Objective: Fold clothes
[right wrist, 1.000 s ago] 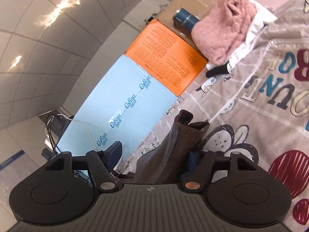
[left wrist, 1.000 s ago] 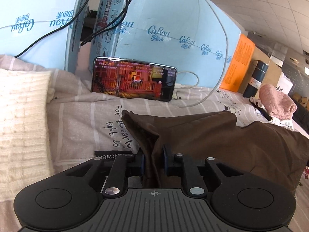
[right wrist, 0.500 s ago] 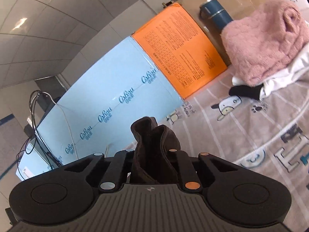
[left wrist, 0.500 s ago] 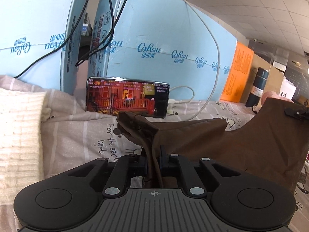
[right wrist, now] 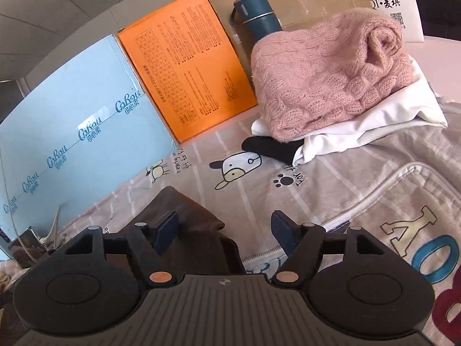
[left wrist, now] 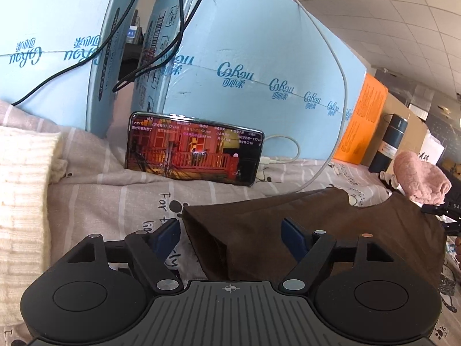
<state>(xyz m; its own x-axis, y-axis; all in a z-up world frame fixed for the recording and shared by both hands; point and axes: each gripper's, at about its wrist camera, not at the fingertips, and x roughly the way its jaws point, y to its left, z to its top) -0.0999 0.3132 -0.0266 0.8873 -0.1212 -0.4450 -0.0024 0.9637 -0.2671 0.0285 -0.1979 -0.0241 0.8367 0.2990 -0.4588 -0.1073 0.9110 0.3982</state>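
Phone [left wrist: 194, 151] with a lit screen shows only in the left wrist view, propped on its long edge against a blue box [left wrist: 259, 66], a white cable [left wrist: 331, 57] looping beside it; a cream knit [left wrist: 23, 201] lies at far left. Right wrist view gives the pink sweater [right wrist: 331, 77] piled on white cloth [right wrist: 374, 127], with a blue flask [right wrist: 256, 17] and orange box [right wrist: 184, 72] behind it.

Left gripper [left wrist: 230, 230] points level over the bedsheet [left wrist: 109, 201] toward the phone. Jaws wide apart, nothing between the pads; brown garment [left wrist: 288, 225] lies flat on the sheet under and ahead of them.

Right gripper [right wrist: 223, 230] tilts down at the sheet. Jaws equally wide, holding nothing; a corner of the brown garment [right wrist: 187, 216] sits under its left finger, contact unclear.
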